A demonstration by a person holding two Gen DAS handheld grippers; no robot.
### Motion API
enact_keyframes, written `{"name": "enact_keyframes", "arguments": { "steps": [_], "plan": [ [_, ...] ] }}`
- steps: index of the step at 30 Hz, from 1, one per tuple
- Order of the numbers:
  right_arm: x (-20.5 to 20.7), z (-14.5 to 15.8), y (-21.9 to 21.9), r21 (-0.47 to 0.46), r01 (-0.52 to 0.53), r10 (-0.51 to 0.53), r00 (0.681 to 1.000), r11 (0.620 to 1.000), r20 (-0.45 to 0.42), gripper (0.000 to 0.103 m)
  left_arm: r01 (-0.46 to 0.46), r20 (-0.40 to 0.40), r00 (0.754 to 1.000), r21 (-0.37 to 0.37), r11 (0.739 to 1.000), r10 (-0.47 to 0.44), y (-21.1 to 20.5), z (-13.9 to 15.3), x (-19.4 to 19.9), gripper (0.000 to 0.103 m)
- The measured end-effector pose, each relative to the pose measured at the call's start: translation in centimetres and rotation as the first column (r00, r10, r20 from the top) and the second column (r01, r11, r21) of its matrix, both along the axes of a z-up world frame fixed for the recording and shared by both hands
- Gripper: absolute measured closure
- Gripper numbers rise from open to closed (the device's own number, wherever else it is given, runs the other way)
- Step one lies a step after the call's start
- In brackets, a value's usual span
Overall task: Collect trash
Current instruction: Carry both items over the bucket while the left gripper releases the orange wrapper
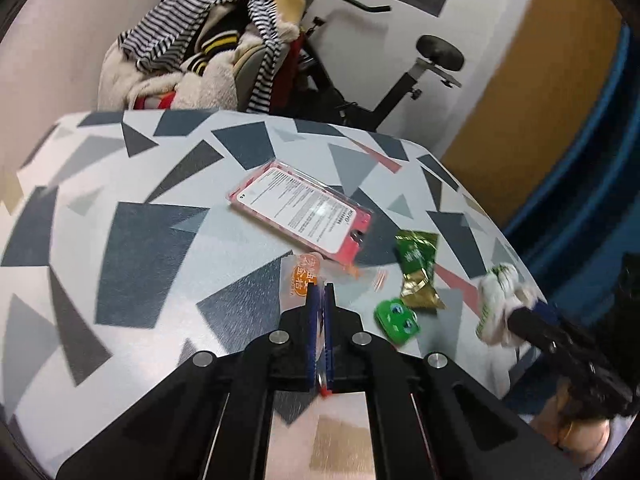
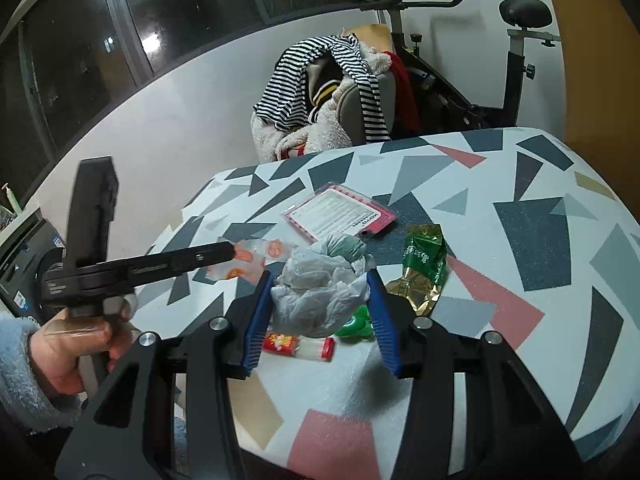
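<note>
Left gripper [image 1: 320, 292], lower centre of its view: jaws shut on the edge of a clear wrapper with orange print [image 1: 304, 276]. Thin film, small bite, so it could slip out or tear on the lift.

Right gripper [image 2: 320, 284], centre of its view: jaws part open, clamped on a crumpled grey-white plastic wad [image 2: 320, 284]. The wad bulges above the pads; loose folds could spring free or snag other litter.

Still on the surface [image 1: 120, 240]: green-gold snack packet [image 1: 418, 272] right of centre, green frog-face item [image 1: 394, 320] just beside it, pink-backed blister card [image 1: 304, 210] mid-frame, small red-capped tube [image 2: 300, 347] under the right gripper. The grippers work close together, so a collision is possible.

Surface has a white top with grey, dark blue and pink shards. Behind it: chair piled with clothes [image 2: 320, 92], exercise bike [image 2: 480, 60], dark windows upper left. No bin in view.
</note>
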State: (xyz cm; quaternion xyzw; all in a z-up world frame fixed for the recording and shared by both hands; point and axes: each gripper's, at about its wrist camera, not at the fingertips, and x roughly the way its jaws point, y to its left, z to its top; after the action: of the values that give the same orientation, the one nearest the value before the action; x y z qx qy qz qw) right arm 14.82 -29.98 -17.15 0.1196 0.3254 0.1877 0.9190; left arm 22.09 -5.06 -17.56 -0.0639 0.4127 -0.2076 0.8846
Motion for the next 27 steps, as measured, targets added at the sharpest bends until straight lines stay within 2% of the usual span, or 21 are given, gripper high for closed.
{"name": "enact_keyframes", "arguments": {
  "steps": [6, 14, 19, 27],
  "plan": [
    [-2.3, 1.2, 0.0, -0.001, 0.007, -0.007, 1.0, 1.0, 0.012, 0.055, 0.047, 0.076, 0.996, 0.015, 0.999, -0.048, 1.2, 2.9, -5.3, 0.1],
    [-6.1, 2.1, 0.5, -0.037, -0.003, 0.004, 1.0, 0.999, 0.023, 0.055, 0.091, 0.128, 0.987, 0.046, 0.995, -0.096, 2.2, 4.6, -13.1, 0.1],
    [-8.5, 2.3, 0.8, -0.051, -0.009, 0.01, 1.0, 0.999, 0.027, 0.055, 0.111, 0.117, 0.987, 0.026, 0.994, -0.113, 2.7, 4.1, -17.6, 0.1],
    [-11.5, 1.9, 1.3, -0.053, -0.024, 0.025, 0.999, 0.998, 0.024, 0.055, 0.119, 0.08, 0.99, 0.012, 0.993, -0.12, 2.9, 1.7, -21.9, 0.1]
  ]
}}
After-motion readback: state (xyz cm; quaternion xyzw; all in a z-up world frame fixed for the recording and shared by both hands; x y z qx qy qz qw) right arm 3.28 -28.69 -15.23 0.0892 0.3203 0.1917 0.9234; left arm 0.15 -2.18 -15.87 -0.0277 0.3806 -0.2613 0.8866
